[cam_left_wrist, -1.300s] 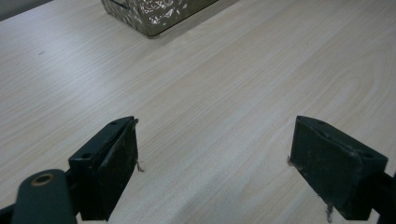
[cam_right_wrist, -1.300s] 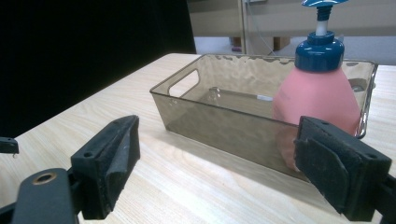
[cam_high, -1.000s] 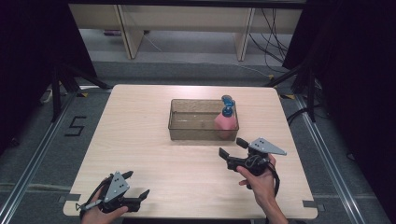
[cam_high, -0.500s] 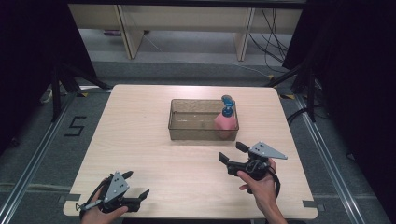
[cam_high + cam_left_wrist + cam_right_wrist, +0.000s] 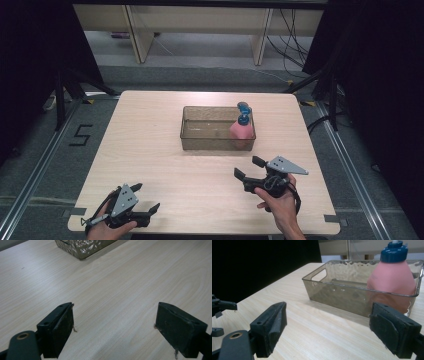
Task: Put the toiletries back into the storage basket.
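High view: the right gripper (image 5: pixel 251 168) sits jaws wide, just short of the clear plastic bin (image 5: pixel 200 139) holding a pink bottle (image 5: pixel 241 128); the left gripper (image 5: pixel 145 197) is well apart, also wide.

Left gripper view: bare wooden table (image 5: pixel 120 290) between spread jaws.

Right gripper view: the bottle stands ahead-right inside the bin.

- Our right gripper (image 5: pixel 247 167) has drawn back toward our edge of the table (image 5: pixel 150 145) over the last second, widening its gap from the tinted bin (image 5: pixel 200 137) holding the pink bottle (image 5: pixel 241 128).
- Our right hand (image 5: pixel 277 197) has slid back with it, lower in the high view than before.
- The gripper's jaws stand spread, empty, pointing toward the bin.
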Tool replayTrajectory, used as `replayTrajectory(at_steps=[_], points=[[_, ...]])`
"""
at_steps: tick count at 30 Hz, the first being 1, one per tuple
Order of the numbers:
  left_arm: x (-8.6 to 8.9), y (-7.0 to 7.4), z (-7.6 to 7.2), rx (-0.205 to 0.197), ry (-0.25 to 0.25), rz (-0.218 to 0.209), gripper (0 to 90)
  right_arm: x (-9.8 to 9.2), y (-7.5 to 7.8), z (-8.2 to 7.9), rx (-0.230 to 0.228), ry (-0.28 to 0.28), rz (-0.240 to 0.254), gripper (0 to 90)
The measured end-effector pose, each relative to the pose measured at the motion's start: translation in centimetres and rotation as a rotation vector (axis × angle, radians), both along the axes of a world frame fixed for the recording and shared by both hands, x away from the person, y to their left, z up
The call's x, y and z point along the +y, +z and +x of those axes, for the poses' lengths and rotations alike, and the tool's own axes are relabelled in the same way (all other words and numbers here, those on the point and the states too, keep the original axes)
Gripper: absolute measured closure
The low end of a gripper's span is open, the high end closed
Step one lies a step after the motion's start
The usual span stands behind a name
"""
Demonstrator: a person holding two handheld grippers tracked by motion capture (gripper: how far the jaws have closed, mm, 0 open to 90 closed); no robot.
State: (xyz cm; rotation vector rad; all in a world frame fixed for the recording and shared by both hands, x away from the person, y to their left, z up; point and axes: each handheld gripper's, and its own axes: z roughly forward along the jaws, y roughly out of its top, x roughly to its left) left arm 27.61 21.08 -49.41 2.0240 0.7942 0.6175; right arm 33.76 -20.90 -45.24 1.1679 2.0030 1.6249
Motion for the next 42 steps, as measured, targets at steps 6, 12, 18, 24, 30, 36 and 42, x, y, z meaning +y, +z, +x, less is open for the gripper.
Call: replayTrajectory(at_steps=[6,12,18,24,30,36,42], points=[[0.0,0.0,0.0,-0.001,0.000,0.000,14.6,0.1,-0.1,-0.6,0.015,0.010,-0.023,15.6],[0.0,0.0,0.0,-0.002,0.001,-0.005,14.6,0.3,-0.4,-1.3,0.026,0.031,-0.014,15.6],[0.0,0.0,0.0,-0.003,0.004,-0.011,14.7,0.1,-0.6,-1.5,0.021,0.045,-0.026,15.6],[0.0,0.0,0.0,0.000,0.001,-0.010,14.6,-0.1,-1.1,-2.0,0.001,0.046,-0.037,15.6],[0.0,0.0,-0.1,0.000,0.006,-0.010,14.6,0.0,-1.6,-2.7,0.017,0.071,-0.063,15.6],[-0.1,-0.1,0.0,-0.002,0.004,-0.014,14.6,0.0,-2.0,-3.4,0.041,0.082,-0.049,15.6],[0.0,0.0,0.0,-0.002,0.002,-0.004,14.6,-0.1,-2.1,-3.8,0.053,0.084,-0.068,15.6]])
